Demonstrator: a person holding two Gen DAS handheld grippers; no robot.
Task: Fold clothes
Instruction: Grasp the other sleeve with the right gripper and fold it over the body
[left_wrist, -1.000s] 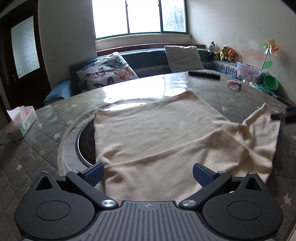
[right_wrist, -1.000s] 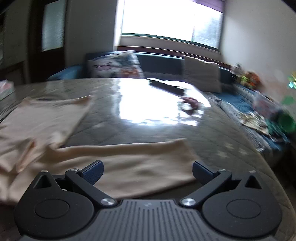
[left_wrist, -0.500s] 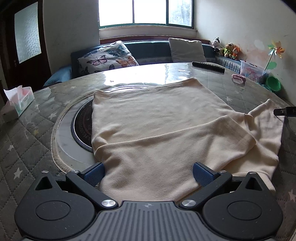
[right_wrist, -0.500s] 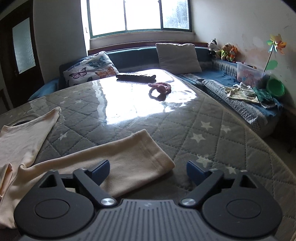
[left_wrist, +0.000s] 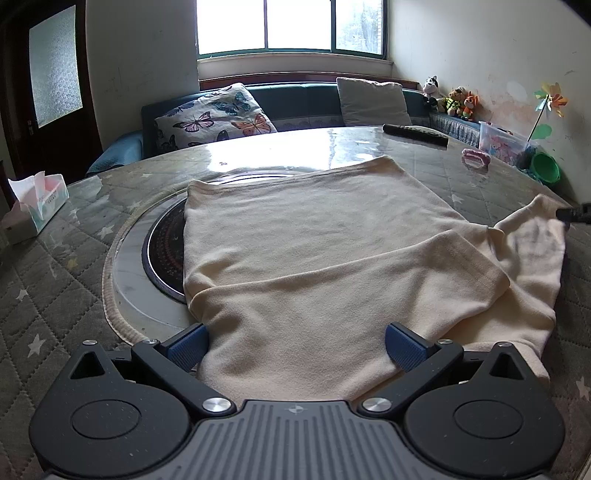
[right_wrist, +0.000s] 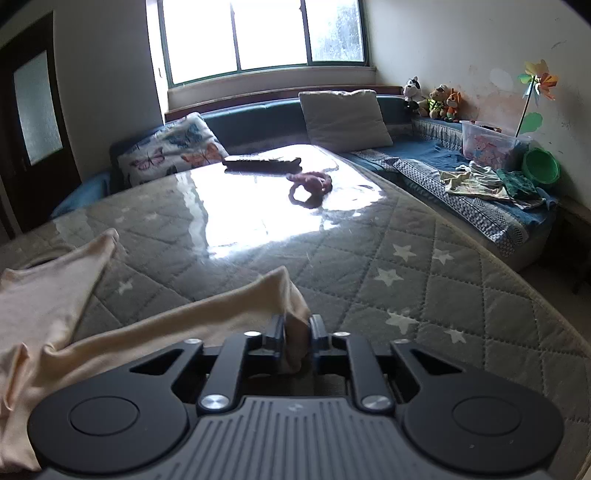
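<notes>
Closing on the sleeve cuff (right_wrist: 291, 332) at lower centre, the right gripper (right_wrist: 297, 332) pinched it; the cream sweater (left_wrist: 314, 251) lay on the counter (right_wrist: 406, 266), sleeve stretching leftward; left gripper (left_wrist: 295, 343) gaped over the hem.

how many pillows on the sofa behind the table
2: a butterfly-print pillow at the left end of the sofa, and a plain grey pillow further right under the window. More could be hidden behind the table.
</notes>
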